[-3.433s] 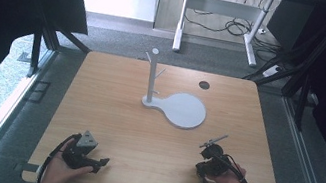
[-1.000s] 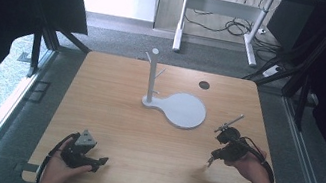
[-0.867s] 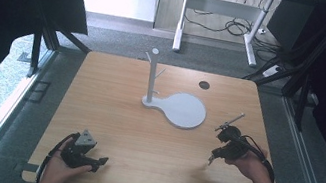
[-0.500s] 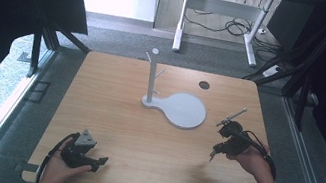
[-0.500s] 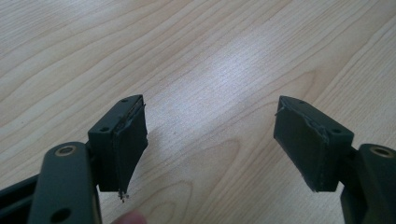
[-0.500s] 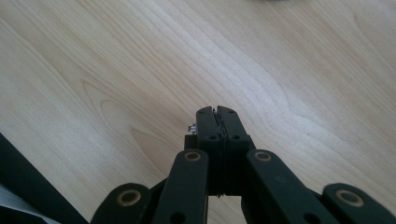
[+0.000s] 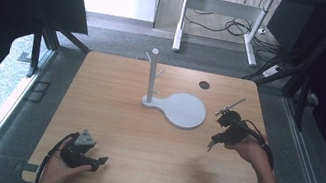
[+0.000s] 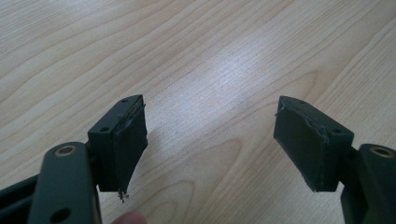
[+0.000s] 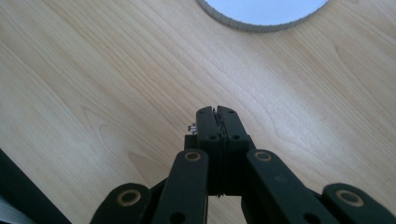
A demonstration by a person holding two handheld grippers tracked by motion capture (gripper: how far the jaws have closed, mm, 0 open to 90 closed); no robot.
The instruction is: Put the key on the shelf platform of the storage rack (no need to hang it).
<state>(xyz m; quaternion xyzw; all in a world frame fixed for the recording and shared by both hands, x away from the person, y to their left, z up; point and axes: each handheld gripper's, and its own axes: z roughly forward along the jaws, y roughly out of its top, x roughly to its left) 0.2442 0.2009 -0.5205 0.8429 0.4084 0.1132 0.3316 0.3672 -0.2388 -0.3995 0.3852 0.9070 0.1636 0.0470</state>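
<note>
I see my left gripper (image 7: pixel 100 161) at seven o'clock on the table (image 7: pixel 112 108), jaws spread wide over bare wood. My right gripper (image 7: pixel 211 144) hovers at three o'clock, jaws pressed together on nothing, just beside the white stand (image 7: pixel 183 109) near centre
</note>
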